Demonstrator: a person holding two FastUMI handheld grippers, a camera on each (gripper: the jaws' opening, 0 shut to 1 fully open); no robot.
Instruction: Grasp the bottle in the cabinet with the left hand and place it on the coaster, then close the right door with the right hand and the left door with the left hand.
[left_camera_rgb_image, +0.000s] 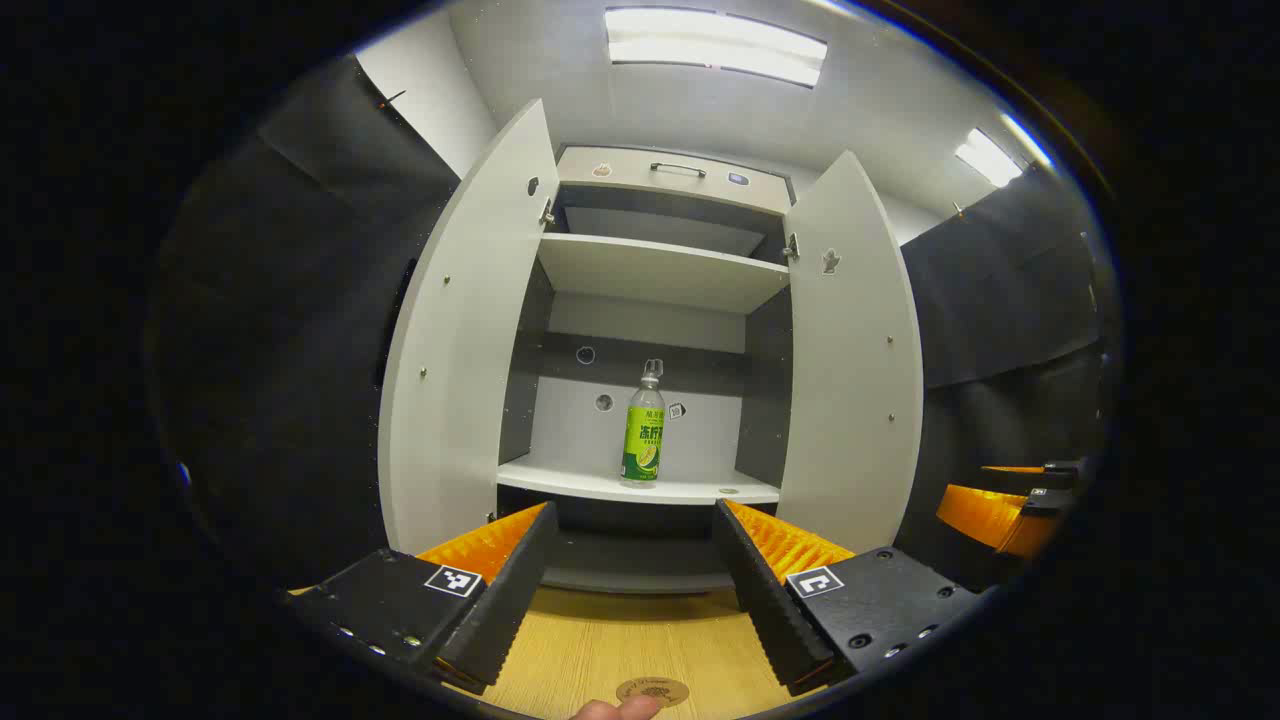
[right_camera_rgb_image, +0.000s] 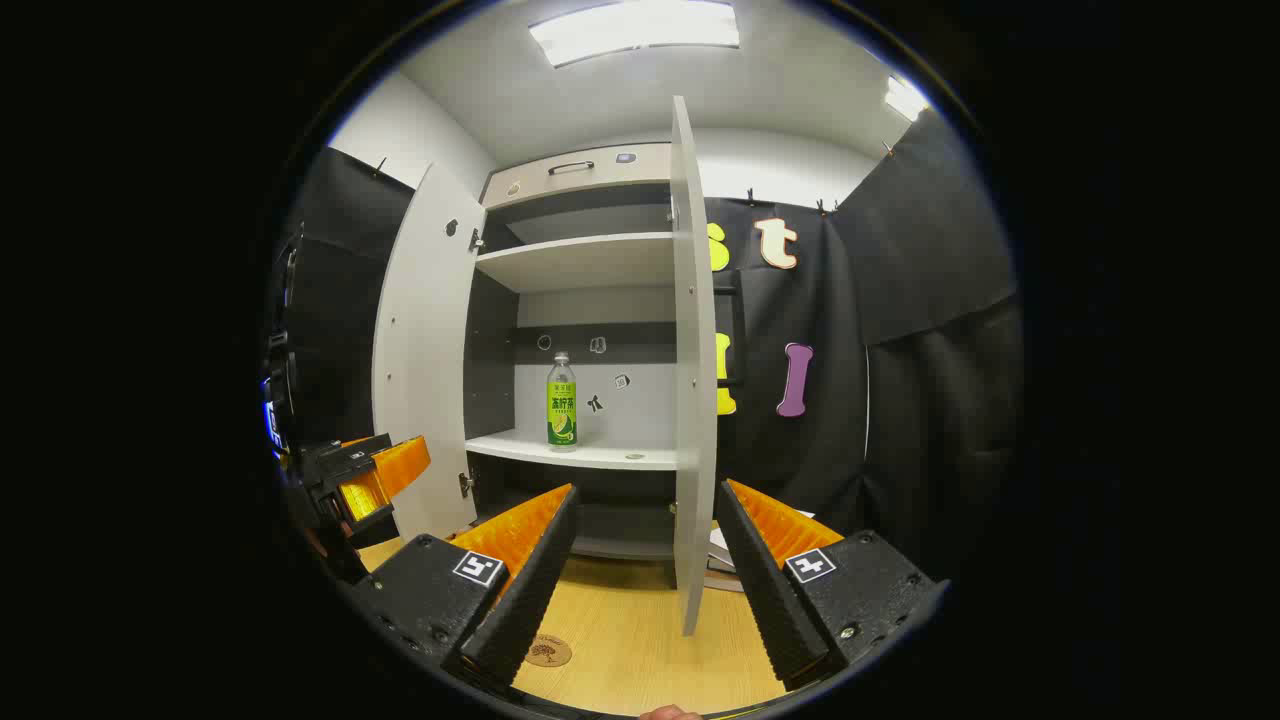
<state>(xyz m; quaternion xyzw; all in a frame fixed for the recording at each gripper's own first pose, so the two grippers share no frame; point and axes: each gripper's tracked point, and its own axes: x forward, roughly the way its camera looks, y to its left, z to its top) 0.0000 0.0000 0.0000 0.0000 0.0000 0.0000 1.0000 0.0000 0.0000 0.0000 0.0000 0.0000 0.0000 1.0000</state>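
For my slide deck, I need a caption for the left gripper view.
Open left gripper faces the upright bottle on the cabinet shelf, both doors open, coaster on the table below.

I count one bottle (left_camera_rgb_image: 645, 432) on the cabinet's lower shelf, two open doors, left (left_camera_rgb_image: 462, 340) and right (left_camera_rgb_image: 850, 360), one coaster (left_camera_rgb_image: 652, 691) near me on the table, and two grippers, left (left_camera_rgb_image: 634, 590) and right (right_camera_rgb_image: 645, 575).

Wooden tabletop (left_camera_rgb_image: 610, 640), bright ceiling lights (left_camera_rgb_image: 715, 45), upper drawer's dark handle (left_camera_rgb_image: 677, 168).
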